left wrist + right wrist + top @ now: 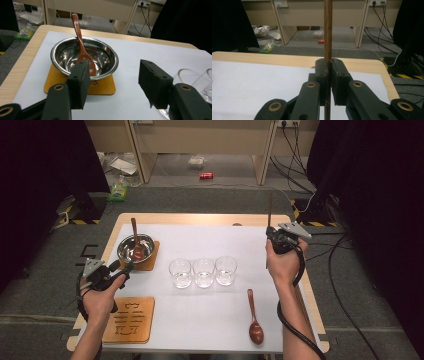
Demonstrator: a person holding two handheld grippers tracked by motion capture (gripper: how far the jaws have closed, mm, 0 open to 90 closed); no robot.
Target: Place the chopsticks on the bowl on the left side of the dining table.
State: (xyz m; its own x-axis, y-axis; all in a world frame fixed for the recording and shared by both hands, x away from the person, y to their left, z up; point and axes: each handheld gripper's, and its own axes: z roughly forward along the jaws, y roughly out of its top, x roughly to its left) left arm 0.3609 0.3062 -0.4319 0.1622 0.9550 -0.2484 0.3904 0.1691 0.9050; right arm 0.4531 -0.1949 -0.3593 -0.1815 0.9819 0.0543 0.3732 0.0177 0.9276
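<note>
Wooden stick [327,30], 3 glasses [203,272], 2 spoons [254,317]

overhead forward-down view; two close tool cameras, sharing the table [210,232]

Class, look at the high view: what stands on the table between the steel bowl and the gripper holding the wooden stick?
Three empty glasses in a row, between the steel bowl and the right gripper clamping the wooden stick, in the high view.

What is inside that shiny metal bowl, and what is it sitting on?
A brown wooden spoon lies in the metal bowl, handle leaning over the far rim. The bowl sits on an orange wooden coaster; the coaster's middle is covered by the bowl.
</note>
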